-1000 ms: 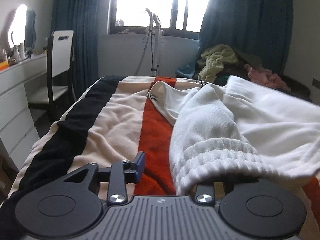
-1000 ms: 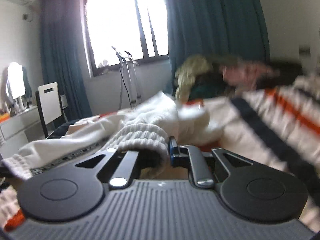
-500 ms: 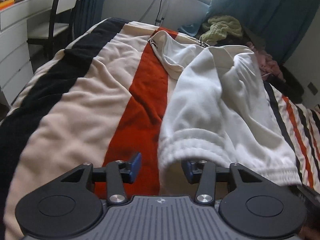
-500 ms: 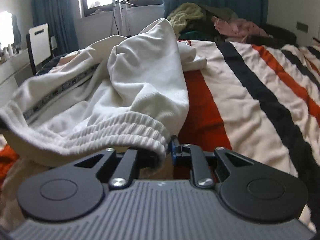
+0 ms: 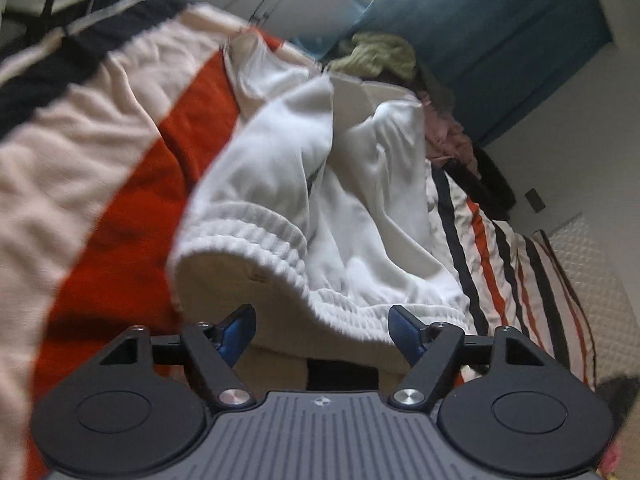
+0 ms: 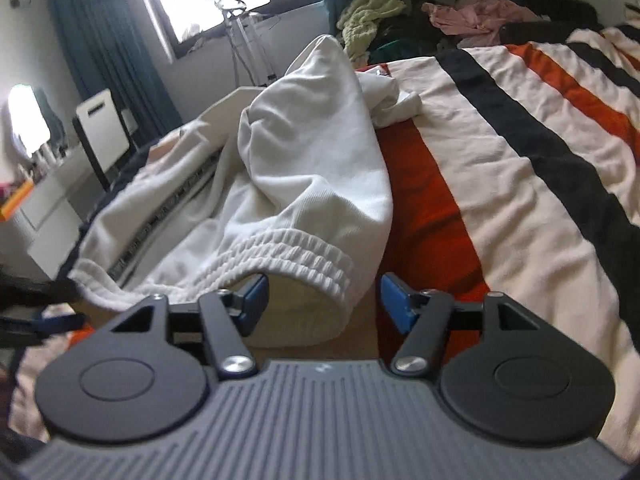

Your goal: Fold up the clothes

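Observation:
A white garment with a ribbed elastic waistband (image 5: 280, 184) lies crumpled on the striped bedspread (image 5: 100, 128). My left gripper (image 5: 322, 330) is open, its blue pads spread just below the waistband edge, not touching it. In the right wrist view the same garment (image 6: 304, 168) lies ahead, its waistband (image 6: 288, 256) close to my open right gripper (image 6: 322, 300), which holds nothing. The left gripper shows as a dark blur at the left edge (image 6: 28, 304).
A pile of other clothes (image 6: 420, 12) sits at the bed's far end by the blue curtains. A chair (image 6: 104, 132) and white dresser (image 6: 36, 208) stand to the left of the bed. Striped bedspread (image 6: 520, 152) extends to the right.
Both grippers have opened and let go of the waistband, which now lies on the bed. Both have dropped lower and pulled back slightly.

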